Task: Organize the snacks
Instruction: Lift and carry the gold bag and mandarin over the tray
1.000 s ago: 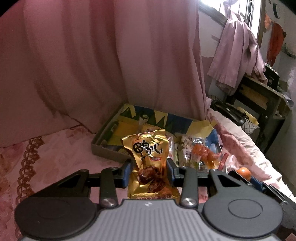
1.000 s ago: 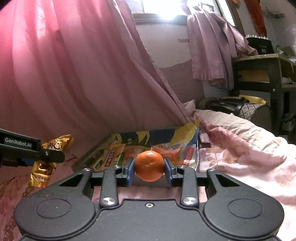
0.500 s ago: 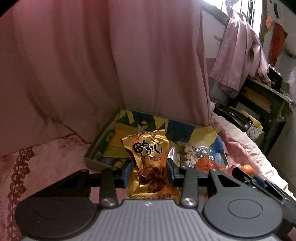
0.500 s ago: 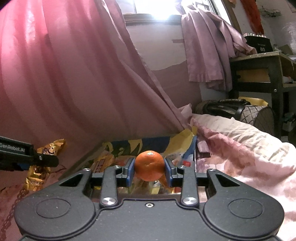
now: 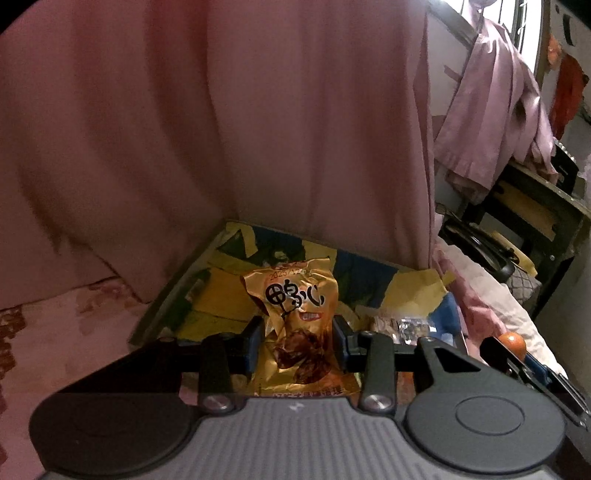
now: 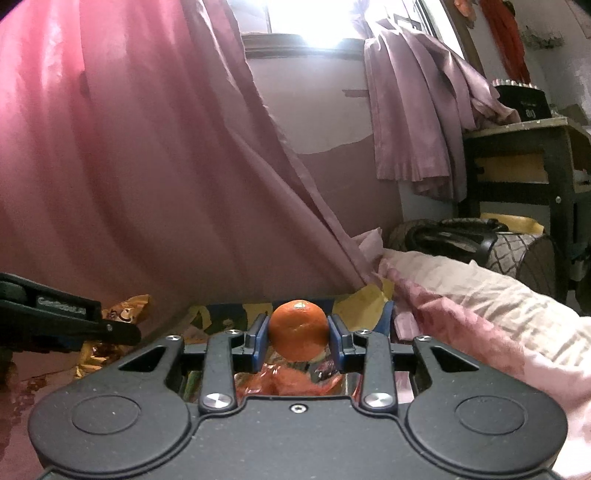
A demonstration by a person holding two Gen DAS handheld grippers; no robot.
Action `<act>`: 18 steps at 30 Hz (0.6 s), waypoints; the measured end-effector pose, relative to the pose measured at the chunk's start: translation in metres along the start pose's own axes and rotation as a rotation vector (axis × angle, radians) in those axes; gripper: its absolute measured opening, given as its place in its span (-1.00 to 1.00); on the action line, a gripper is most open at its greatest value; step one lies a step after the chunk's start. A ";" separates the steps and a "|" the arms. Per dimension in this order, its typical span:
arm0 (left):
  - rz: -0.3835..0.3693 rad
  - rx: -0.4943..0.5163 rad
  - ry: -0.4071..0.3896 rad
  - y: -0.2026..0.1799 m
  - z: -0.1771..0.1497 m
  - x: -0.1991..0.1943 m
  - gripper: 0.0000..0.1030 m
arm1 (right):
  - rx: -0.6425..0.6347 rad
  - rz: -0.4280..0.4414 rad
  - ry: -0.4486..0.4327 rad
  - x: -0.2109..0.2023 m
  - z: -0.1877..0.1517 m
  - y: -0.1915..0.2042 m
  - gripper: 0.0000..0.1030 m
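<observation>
Two views take in a dim room dominated by a large pink curtain (image 5: 229,140) that hangs down to a bed covered in a pale pink floral bedspread (image 6: 517,332). Above the curtain's edge, a bright window (image 6: 314,22) glares white, and a mauve cloth (image 6: 417,110) is draped beside it. At the right stands a dark wooden table (image 6: 524,155) carrying a black box (image 6: 521,99) with a pale number on its front, too blurred to read with certainty. Below the table lies a black bag with looped handles (image 6: 450,236).

On the bed, against the curtain, sits a shallow cardboard tray patched with yellow and blue paper (image 5: 221,291); clear-wrapped snack packets (image 5: 402,325) lie at its right side.

The left gripper (image 5: 298,343) is clamped narrowly on a gold foil snack bag (image 5: 295,314), held upright over the tray's near edge. The bag bears bold black Chinese characters, a small red label under them, and a faint date beginning 2025 near its top seam. The right gripper (image 6: 297,341) pinches a small round orange mandarin (image 6: 297,328) between its blue pads, above red-orange wrappers (image 6: 291,380) in the tray. Faint lettering on the left gripper's side in the right wrist view is unreadable.
</observation>
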State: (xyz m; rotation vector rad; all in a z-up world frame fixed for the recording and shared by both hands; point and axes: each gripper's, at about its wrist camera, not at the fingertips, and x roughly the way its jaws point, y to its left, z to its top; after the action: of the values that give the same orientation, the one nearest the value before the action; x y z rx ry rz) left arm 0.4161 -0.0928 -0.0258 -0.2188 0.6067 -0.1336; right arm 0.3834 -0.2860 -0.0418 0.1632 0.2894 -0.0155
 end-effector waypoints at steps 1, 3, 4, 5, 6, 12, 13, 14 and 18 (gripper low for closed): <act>0.000 -0.001 -0.001 0.000 0.002 0.005 -0.18 | -0.001 -0.002 -0.004 0.003 0.001 0.000 -0.31; -0.001 0.003 -0.007 -0.001 0.005 0.014 -0.18 | 0.000 -0.007 -0.008 0.010 0.001 -0.002 -0.31; -0.001 0.006 -0.011 -0.002 0.006 0.018 -0.18 | 0.003 -0.009 -0.009 0.014 0.002 -0.003 -0.31; -0.003 0.008 -0.015 -0.002 0.007 0.022 -0.18 | 0.007 -0.012 -0.010 0.018 0.003 -0.004 -0.31; -0.010 0.008 -0.014 -0.001 0.008 0.027 -0.18 | 0.012 -0.015 -0.013 0.021 0.004 -0.006 -0.31; 0.009 -0.010 0.006 0.003 0.013 0.050 -0.18 | 0.026 -0.039 -0.038 0.038 0.015 -0.014 -0.31; 0.012 -0.009 0.005 0.004 0.014 0.053 -0.18 | 0.024 -0.042 -0.040 0.041 0.016 -0.015 -0.31; 0.018 -0.008 0.005 0.004 0.015 0.056 -0.18 | 0.020 -0.043 -0.039 0.044 0.016 -0.015 -0.31; 0.041 -0.030 0.018 0.007 0.018 0.064 -0.17 | 0.001 -0.042 -0.010 0.055 0.016 -0.017 -0.31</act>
State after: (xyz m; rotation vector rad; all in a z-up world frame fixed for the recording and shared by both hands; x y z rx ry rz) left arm 0.4790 -0.0949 -0.0479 -0.2337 0.6307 -0.0871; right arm 0.4401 -0.3045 -0.0449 0.1583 0.2831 -0.0585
